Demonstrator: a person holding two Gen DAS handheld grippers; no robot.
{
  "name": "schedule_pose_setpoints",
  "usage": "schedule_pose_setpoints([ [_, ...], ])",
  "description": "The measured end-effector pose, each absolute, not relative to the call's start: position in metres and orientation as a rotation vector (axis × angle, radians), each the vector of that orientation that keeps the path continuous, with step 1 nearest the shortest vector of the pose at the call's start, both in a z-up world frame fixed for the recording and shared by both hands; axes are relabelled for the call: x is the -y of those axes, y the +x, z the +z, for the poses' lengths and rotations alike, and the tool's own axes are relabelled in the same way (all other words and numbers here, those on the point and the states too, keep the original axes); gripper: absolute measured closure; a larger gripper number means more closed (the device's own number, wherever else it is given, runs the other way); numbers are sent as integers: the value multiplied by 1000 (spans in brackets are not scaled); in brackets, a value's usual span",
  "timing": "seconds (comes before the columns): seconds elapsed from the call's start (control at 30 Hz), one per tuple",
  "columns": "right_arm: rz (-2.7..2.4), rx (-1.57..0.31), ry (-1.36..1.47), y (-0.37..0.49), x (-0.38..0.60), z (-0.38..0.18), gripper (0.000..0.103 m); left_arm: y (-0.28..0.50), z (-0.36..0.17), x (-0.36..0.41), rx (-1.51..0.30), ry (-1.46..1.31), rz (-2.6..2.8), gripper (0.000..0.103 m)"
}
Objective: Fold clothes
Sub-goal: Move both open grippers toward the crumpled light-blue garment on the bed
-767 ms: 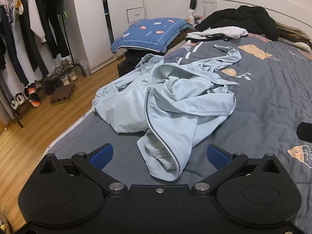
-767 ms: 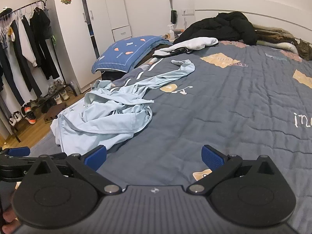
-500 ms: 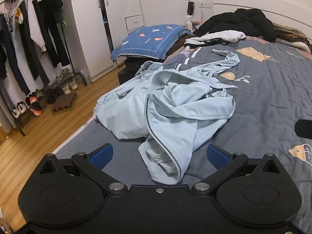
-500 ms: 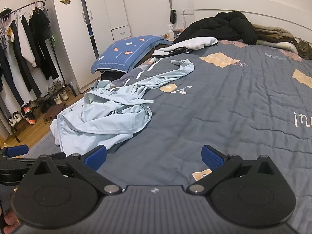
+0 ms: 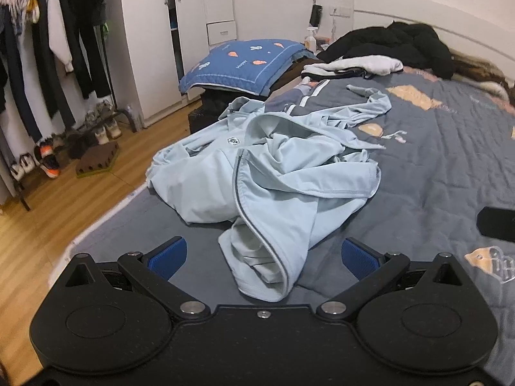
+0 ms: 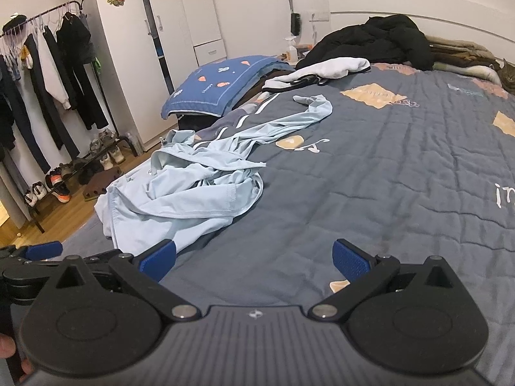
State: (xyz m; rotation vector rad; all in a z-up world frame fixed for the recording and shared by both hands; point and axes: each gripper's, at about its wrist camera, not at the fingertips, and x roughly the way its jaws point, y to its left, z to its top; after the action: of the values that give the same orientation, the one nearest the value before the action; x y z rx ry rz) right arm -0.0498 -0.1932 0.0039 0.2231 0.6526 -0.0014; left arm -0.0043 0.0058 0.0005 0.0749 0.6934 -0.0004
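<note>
Crumpled pale-blue jacket (image 5: pixel 273 173) on the bed (image 5: pixel 434 167) trails toward one o'clock, hem at twelve from left tongs (image 5: pixel 264 254), nearer than right tongs (image 6: pixel 254 257); both gape empty.

I count two claws of mine: my left claw (image 5: pixel 264 254) and my right claw (image 6: pixel 254 255), each with two blue pads, all four pads bare. On the one bed (image 6: pixel 386 167) lies one light blue jacket (image 5: pixel 273 173), crumpled. Near the headboard I count one black coat (image 6: pixel 370 41) and one white garment (image 6: pixel 334 67). Beside the bed sits one blue cushion (image 5: pixel 244 61). One wardrobe (image 6: pixel 154 48) carries two cartoon stickers. One clothes rail (image 6: pixel 42 16) holds several hanging garments, too bunched to count. One cat (image 6: pixel 508 75) lies at the far edge.
</note>
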Motion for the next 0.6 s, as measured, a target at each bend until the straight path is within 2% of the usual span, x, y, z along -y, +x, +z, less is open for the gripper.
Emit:
schedule_pose_setpoints([
  [0.6,80,-631,210,-53,180,15,0,-2,-2,-12,-696,100,35,0],
])
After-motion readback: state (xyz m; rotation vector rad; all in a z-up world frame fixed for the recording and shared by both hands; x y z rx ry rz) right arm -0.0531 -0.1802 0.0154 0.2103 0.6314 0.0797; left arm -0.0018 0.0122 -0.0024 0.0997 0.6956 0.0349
